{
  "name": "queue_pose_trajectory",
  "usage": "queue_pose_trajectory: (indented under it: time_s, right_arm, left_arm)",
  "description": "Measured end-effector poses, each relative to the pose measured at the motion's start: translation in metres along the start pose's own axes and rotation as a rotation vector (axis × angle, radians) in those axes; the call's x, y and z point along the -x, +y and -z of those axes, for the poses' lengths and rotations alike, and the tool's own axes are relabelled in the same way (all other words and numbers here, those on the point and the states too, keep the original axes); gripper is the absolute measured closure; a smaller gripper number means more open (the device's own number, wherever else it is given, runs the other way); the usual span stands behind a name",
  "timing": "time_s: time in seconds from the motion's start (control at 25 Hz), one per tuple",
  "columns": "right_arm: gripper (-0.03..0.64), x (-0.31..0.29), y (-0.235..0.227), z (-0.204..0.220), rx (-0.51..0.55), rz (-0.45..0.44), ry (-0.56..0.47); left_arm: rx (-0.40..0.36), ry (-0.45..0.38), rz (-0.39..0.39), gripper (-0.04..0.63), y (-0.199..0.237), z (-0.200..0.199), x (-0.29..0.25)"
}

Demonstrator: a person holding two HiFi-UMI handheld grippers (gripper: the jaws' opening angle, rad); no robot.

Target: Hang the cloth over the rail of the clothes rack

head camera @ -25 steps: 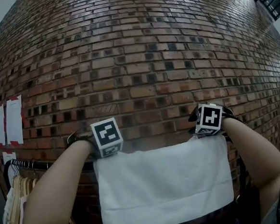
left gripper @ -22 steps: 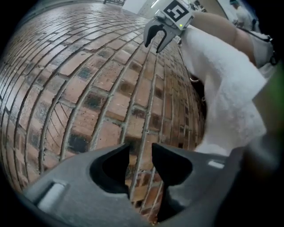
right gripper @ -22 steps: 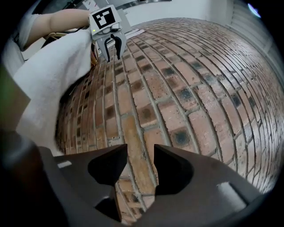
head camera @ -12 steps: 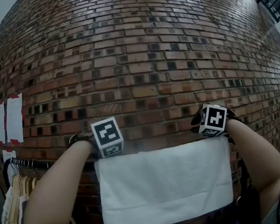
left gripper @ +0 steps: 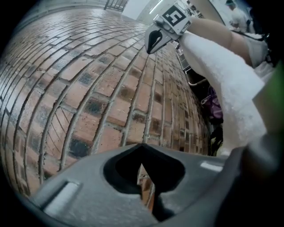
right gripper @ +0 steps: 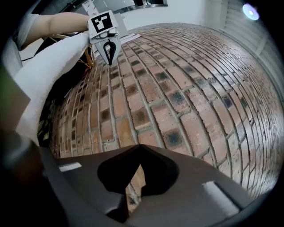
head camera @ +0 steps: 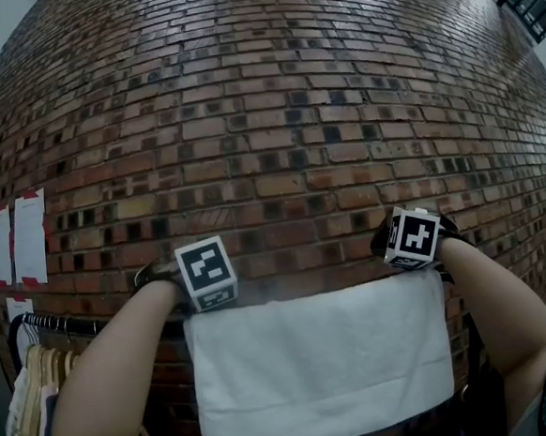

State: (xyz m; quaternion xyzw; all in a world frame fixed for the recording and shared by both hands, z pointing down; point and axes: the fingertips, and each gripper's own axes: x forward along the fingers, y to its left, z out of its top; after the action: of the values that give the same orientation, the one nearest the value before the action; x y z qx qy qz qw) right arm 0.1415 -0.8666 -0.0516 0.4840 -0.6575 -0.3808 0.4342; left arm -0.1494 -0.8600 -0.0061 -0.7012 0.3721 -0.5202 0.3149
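Observation:
A white cloth point(head camera: 322, 368) hangs draped over the rack's rail, which it hides along its own width. The black rail point(head camera: 57, 321) shows further left. My left gripper point(head camera: 202, 274) sits at the cloth's top left corner and my right gripper point(head camera: 411, 239) at its top right corner, both pointing at the brick wall. In the left gripper view the jaws point(left gripper: 143, 150) are shut with nothing between them and the cloth point(left gripper: 222, 75) lies to the right. In the right gripper view the jaws point(right gripper: 140, 150) are shut and empty too, with the cloth point(right gripper: 49, 75) at the left.
A red brick wall point(head camera: 275, 118) stands close behind the rail. Wooden hangers with garments point(head camera: 36, 381) hang on the rail at the lower left. White papers point(head camera: 16, 237) are taped to the wall at the left.
The cloth and both grippers keep nearly the same places; the whole view has only shifted slightly.

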Motion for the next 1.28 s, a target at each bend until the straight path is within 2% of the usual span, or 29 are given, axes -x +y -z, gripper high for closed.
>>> queue_pose_trajectory:
  time_s: [0.12, 0.28, 0.48, 0.56, 0.64, 0.76, 0.92, 1.08, 1.28]
  right_arm:
    - [0.615, 0.006, -0.007, 0.0, 0.017, 0.021, 0.013]
    - [0.615, 0.025, -0.026, -0.011, 0.024, 0.097, -0.017]
    - [0.615, 0.068, -0.034, -0.034, 0.018, 0.188, -0.134]
    - [0.615, 0.092, -0.028, -0.046, 0.008, 0.211, -0.224]
    - [0.615, 0.12, -0.02, -0.06, -0.048, 0.218, -0.353]
    - [0.615, 0.166, 0.007, -0.072, -0.151, 0.168, -0.537]
    - [0.615, 0.209, 0.07, -0.067, -0.228, 0.048, -0.677]
    - [0.615, 0.223, 0.138, -0.047, -0.305, -0.042, -0.734]
    - [0.615, 0.226, 0.224, -0.024, -0.424, -0.186, -0.754]
  left_arm:
    - [0.015, -0.019, 0.002, 0.595, 0.002, -0.004, 0.007]
    - [0.03, -0.04, -0.065, 0.595, 0.013, -0.01, 0.022]
    - [0.07, -0.212, -0.163, 0.595, 0.013, -0.043, 0.069]
    - [0.066, -0.304, -0.206, 0.595, 0.004, -0.059, 0.095]
    - [0.085, -0.405, -0.238, 0.595, -0.009, -0.075, 0.122]
    - [0.133, -0.526, -0.261, 0.595, -0.037, -0.092, 0.155]
    - [0.21, -0.618, -0.222, 0.595, -0.1, -0.097, 0.172]
    - [0.279, -0.65, -0.17, 0.595, -0.174, -0.095, 0.159]
    - [0.427, -0.676, -0.108, 0.595, -0.251, -0.086, 0.138]
